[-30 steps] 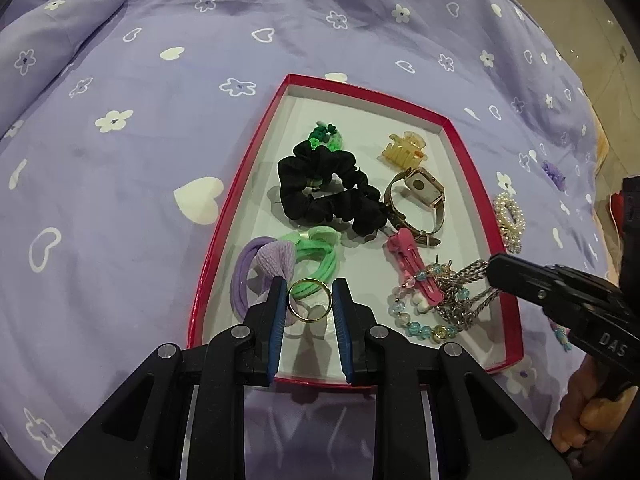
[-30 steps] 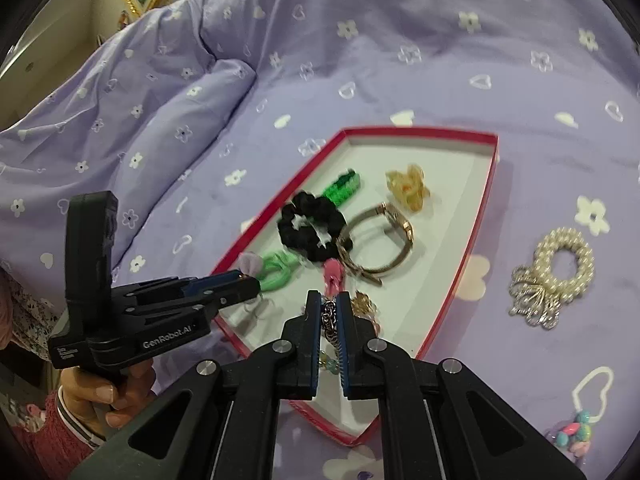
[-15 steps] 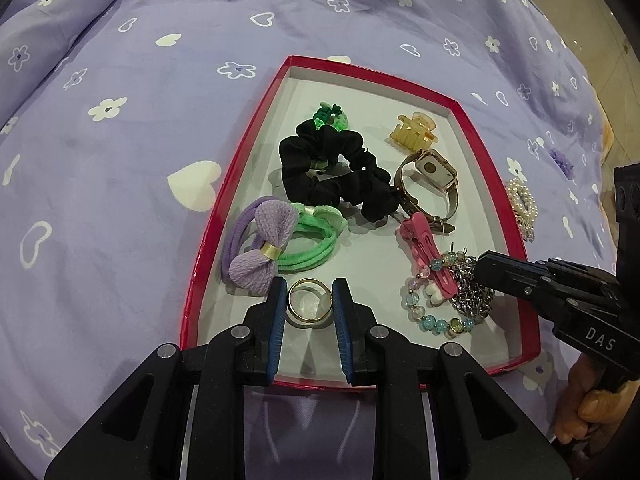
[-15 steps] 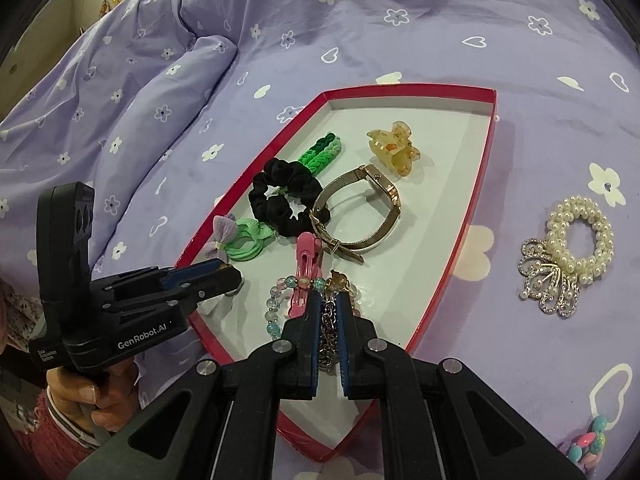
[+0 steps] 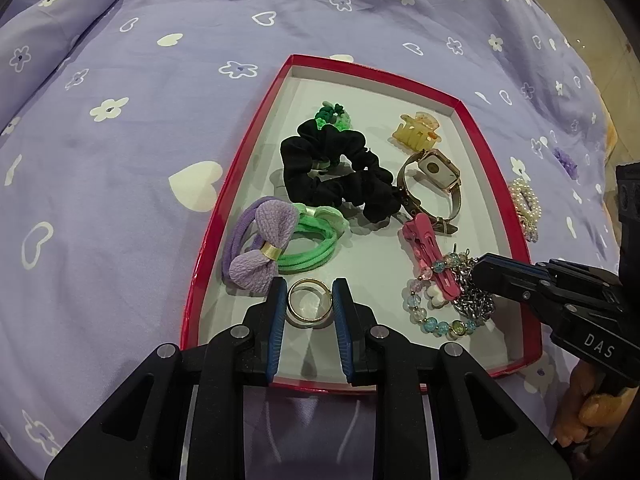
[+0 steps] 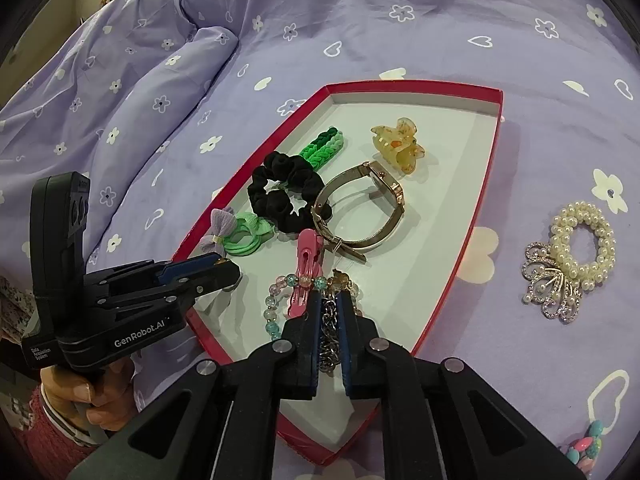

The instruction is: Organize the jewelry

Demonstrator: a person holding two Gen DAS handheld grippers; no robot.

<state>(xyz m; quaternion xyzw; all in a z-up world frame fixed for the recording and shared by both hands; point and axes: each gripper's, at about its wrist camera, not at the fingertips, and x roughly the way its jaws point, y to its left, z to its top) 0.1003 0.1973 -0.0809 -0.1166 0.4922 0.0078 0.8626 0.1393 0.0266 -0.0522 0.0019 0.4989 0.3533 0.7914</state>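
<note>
Both tools are setting pieces down into the red-rimmed tray (image 5: 208, 240) that lies on the lilac bedspread (image 5: 120, 120). The left tool (image 5: 308, 300) is narrowed onto a gold ring (image 5: 309, 301) at the tray's near edge, beside the purple bow hair tie (image 5: 262, 248); its blue pads (image 5: 276, 320) touch the ring on both sides. The right tool (image 6: 330, 308) is pinched almost shut on a silver chain (image 6: 329, 336) at the tray's near right corner, next to the beaded bracelet (image 5: 436, 312) and the pink hair clip (image 6: 306, 272).

To finish well, I judge each piece should rest flat on the tray floor before the pads part. Part them gently so the ring does not roll, then lift straight up so the chain does not snag the beads. A pearl scrunchie (image 6: 580, 240) is on the bedspread, outside the tray's right edge.
</note>
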